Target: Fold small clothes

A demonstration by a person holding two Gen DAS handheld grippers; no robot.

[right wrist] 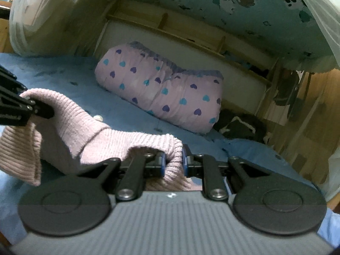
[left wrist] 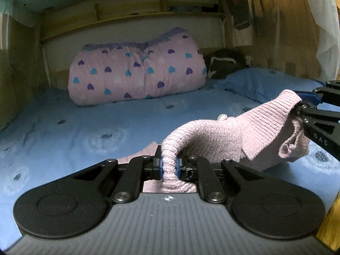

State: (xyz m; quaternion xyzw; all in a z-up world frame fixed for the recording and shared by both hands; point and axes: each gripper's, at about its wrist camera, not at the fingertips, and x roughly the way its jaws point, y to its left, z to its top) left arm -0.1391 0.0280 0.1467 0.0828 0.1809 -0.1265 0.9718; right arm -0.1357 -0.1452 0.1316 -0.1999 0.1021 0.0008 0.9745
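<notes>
Our left tongs [left wrist: 169, 166], bottom centre of the left view, are clamped tight on a bunched fold of the pink sweater [left wrist: 223, 136]; our right tongs [right wrist: 173, 159], bottom centre of the right view, pinch another edge just as closely. The sweater hangs between them above the blue sheet [left wrist: 63, 131], sagging in the middle. We judge either thin pinch could slip if we pull the knit taut, dropping one side. A loose yarn loop [left wrist: 290, 143] may snag. Farther back, the heart-print quilt [left wrist: 136, 72] lies well apart.
</notes>
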